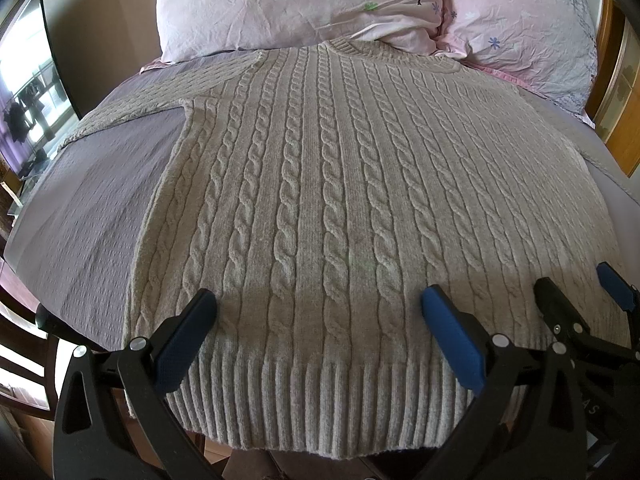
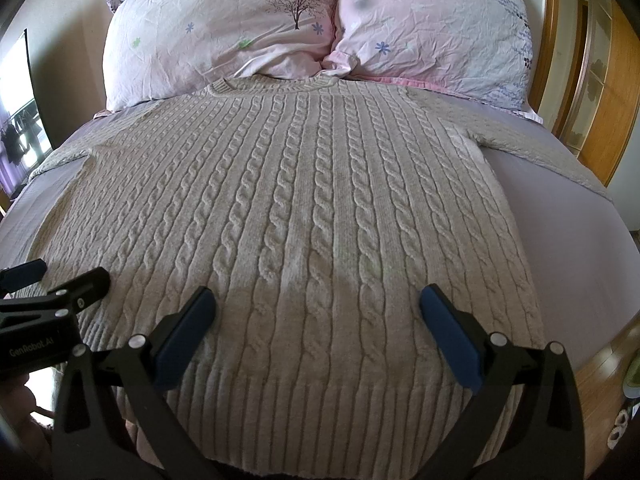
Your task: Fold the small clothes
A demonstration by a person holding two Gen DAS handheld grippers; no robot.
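A beige cable-knit sweater (image 1: 320, 168) lies flat on the bed, collar toward the pillows, ribbed hem toward me; it also shows in the right wrist view (image 2: 296, 208). Its sleeves spread out to both sides. My left gripper (image 1: 318, 312) is open and empty, hovering over the hem near its left half. My right gripper (image 2: 318, 308) is open and empty over the hem's right half; it also shows at the right edge of the left wrist view (image 1: 576, 292). The left gripper appears at the left edge of the right wrist view (image 2: 60, 276).
The bed has a lavender sheet (image 1: 92, 208). Two pink floral pillows (image 1: 296, 4) (image 2: 432, 28) lean at the headboard behind the collar. A wooden bed frame (image 2: 600, 128) runs along the right. A window (image 1: 28, 92) is on the left.
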